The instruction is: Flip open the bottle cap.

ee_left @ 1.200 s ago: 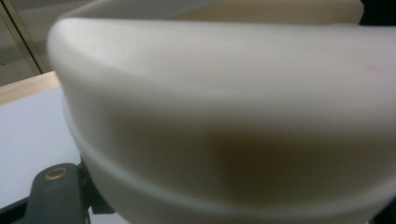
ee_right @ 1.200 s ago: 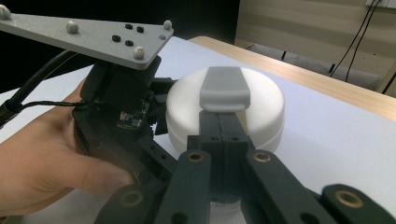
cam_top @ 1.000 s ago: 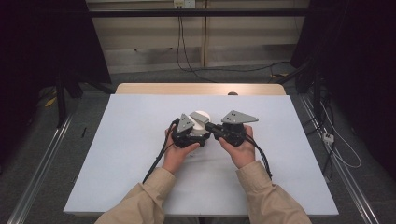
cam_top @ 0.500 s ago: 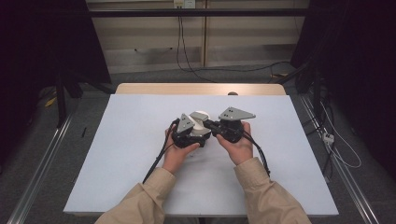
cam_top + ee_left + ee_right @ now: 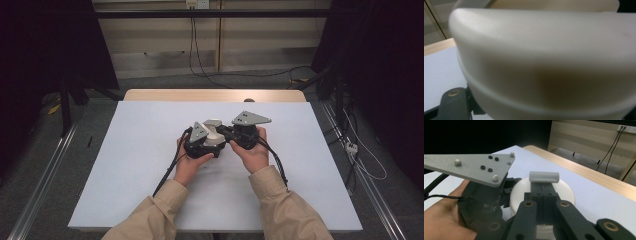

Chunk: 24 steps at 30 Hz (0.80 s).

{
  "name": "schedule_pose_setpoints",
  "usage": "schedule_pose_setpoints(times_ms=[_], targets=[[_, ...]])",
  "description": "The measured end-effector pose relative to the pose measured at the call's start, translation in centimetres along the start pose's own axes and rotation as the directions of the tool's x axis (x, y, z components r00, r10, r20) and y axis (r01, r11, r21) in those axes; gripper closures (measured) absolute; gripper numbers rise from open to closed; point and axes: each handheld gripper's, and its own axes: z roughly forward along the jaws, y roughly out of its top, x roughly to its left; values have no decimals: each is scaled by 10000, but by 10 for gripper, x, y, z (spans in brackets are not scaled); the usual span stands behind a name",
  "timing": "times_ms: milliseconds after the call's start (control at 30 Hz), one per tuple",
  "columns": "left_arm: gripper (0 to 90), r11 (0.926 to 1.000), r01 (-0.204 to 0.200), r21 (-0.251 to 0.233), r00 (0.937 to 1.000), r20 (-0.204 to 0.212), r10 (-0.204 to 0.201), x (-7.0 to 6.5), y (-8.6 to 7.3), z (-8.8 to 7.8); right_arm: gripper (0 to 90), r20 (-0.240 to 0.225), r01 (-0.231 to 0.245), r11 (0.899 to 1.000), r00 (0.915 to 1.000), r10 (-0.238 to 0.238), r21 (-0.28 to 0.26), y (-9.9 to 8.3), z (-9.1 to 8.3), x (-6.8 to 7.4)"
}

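We hold a round white pot [image 5: 215,136] over the middle of the table [image 5: 125,165], our left claw [image 5: 207,145] squeezing its side and our right claw [image 5: 543,192] pinching shut on its lid knob [image 5: 544,177].

**Right gripper's jaws closed under a small grey cylinder**

At the bottom centre of the frame, the right gripper [image 5: 543,192] is seen with its two black jaws pressed together, no gap being left between them. Just above their tips a small pale grey cylinder [image 5: 544,176] is seen lying crosswise; whether it is gripped cannot be told. Behind it a round white container [image 5: 566,191] is set on the white surface [image 5: 599,197]. At the left, the left gripper [image 5: 482,202] is held in a hand [image 5: 441,217], its grey three-cornered plate [image 5: 474,167] reaching across the upper left. The surface's wooden edge [image 5: 586,171] runs diagonally at the upper right, with cables [image 5: 610,142] hanging against a pale wall.
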Motion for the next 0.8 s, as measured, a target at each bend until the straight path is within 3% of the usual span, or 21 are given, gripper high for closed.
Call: schedule_pose_setpoints(times_ms=[800], targets=[[188,10000,85,2,10000,11,-85,0,0,0,900,100,204,9998,9997,-204,29,12,10,0]])
